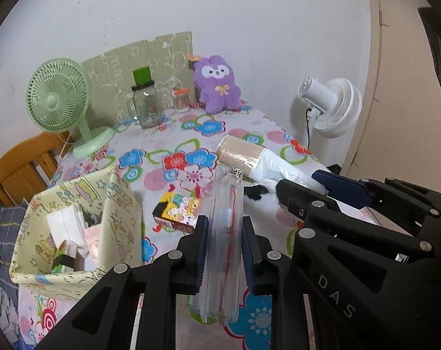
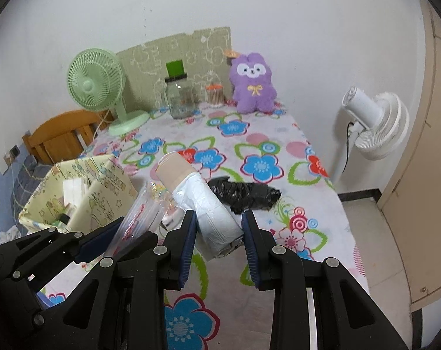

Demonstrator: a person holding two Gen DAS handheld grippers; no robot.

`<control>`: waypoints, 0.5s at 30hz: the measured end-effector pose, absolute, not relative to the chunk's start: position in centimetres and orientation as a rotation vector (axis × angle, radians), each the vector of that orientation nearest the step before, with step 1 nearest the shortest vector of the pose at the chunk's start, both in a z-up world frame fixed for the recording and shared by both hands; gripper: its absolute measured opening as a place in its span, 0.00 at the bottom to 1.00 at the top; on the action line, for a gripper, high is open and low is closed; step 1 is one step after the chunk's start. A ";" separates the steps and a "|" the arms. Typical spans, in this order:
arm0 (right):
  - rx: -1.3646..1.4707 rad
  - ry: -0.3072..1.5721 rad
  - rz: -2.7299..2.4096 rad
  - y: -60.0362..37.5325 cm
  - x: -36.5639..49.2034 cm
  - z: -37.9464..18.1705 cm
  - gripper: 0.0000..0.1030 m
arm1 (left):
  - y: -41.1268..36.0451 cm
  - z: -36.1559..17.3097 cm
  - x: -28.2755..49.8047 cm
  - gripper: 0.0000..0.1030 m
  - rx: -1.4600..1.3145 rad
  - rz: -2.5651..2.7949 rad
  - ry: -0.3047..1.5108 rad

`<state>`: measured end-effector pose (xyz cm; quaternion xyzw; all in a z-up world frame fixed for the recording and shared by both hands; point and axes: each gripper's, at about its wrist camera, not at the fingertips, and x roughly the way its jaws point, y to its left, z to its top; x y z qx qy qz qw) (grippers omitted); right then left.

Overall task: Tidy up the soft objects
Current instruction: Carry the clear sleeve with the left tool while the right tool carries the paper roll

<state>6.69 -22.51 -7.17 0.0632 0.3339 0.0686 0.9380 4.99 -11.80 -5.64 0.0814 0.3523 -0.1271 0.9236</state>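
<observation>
My left gripper point(image 1: 223, 227) is shut on a clear plastic toothbrush case point(image 1: 224, 233) and holds it above the table; the case also shows in the right wrist view point(image 2: 138, 218). My right gripper point(image 2: 219, 224) is shut on a roll of white and beige plastic bags point(image 2: 203, 204), which also shows in the left wrist view point(image 1: 249, 160). A crumpled black bag point(image 2: 246, 194) lies on the flowered tablecloth point(image 2: 249, 145) just beyond the roll. A purple plush toy point(image 2: 254, 83) sits at the back by the wall. A yellow patterned bin point(image 1: 74, 233) stands at the left.
A green desk fan point(image 1: 60, 102), a glass jar point(image 1: 146, 102) and a small cotton-swab jar point(image 1: 181, 100) stand at the back. A colourful small box point(image 1: 176, 210) lies beside the bin. A white floor fan point(image 2: 374, 122) stands right of the table. A wooden chair point(image 2: 60, 134) is at the left.
</observation>
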 end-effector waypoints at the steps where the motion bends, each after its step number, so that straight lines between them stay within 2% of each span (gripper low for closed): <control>1: 0.127 0.675 0.139 -22.5 6.6 -6.8 0.34 | -11.7 -5.3 4.9 0.20 0.167 -0.261 0.715; 15: 0.114 0.591 0.114 -22.0 5.2 -2.9 0.34 | -10.7 -2.0 4.4 0.20 0.177 -0.272 0.625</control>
